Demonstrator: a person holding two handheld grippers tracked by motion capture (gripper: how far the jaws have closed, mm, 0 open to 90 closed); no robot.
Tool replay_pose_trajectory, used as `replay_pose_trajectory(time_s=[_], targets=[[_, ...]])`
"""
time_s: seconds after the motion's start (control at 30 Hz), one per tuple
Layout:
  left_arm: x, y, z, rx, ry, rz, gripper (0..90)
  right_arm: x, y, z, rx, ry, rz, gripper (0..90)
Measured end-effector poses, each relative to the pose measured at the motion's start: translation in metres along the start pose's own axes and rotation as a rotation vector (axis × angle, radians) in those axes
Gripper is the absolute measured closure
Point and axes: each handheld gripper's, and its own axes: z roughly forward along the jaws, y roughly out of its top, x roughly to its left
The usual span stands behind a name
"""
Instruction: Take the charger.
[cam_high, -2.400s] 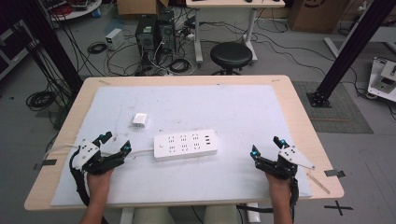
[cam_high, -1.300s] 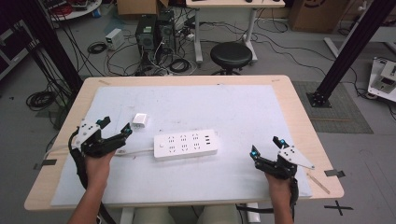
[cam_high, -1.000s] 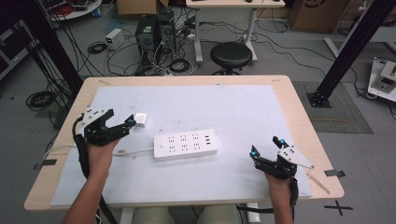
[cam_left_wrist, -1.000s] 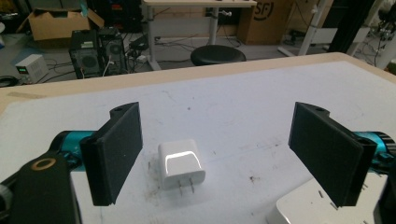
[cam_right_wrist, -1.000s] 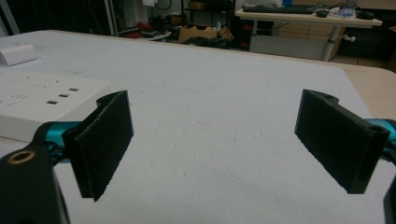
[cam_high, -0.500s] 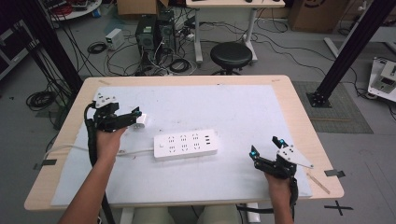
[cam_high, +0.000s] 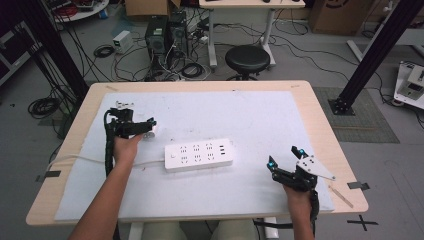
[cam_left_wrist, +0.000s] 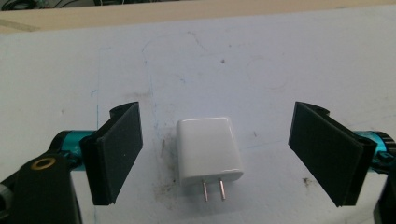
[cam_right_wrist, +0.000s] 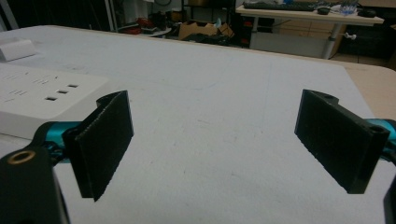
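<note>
On the table (cam_high: 320, 105), under a white mat, little of the work looks done: the power strip (cam_high: 199, 155) lies mid-table with its sockets bare, and the white plug adapter (cam_left_wrist: 210, 150) rests flat just beyond its left end, prongs toward the left tongs (cam_left_wrist: 219, 154). Those tongs straddle it, jaws released and not touching. Gripping, carrying and plugging in all remain, I judge. Right tongs (cam_high: 282, 161) rest spread, well apart. Nothing blocks the way.

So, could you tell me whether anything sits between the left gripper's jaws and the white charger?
Nothing visible does. The left gripper is open, with the white charger lying flat on the mat between its jaws, prongs toward the camera, bare mat on both sides.
</note>
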Motion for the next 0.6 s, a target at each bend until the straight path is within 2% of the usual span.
replay_pose_trajectory(time_s=[0.3, 0.43, 0.5, 0.6], targets=[[0.000, -0.003, 0.013, 0.028, 0.016, -0.008, 17.6, 0.000, 0.000, 0.000, 0.005, 0.001, 0.000, 11.7], [0.000, -0.005, 0.020, 0.057, 0.022, -0.012, 17.6, 0.000, 0.000, 0.000, 0.004, -0.001, -0.003, 11.7], [0.000, -0.007, 0.024, 0.066, 0.022, -0.033, 17.6, 0.000, 0.000, 0.000, 0.004, 0.001, -0.002, 11.7], [0.000, -0.009, 0.029, 0.088, 0.029, -0.029, 17.7, 0.000, 0.000, 0.000, 0.004, 0.001, -0.004, 11.7]])
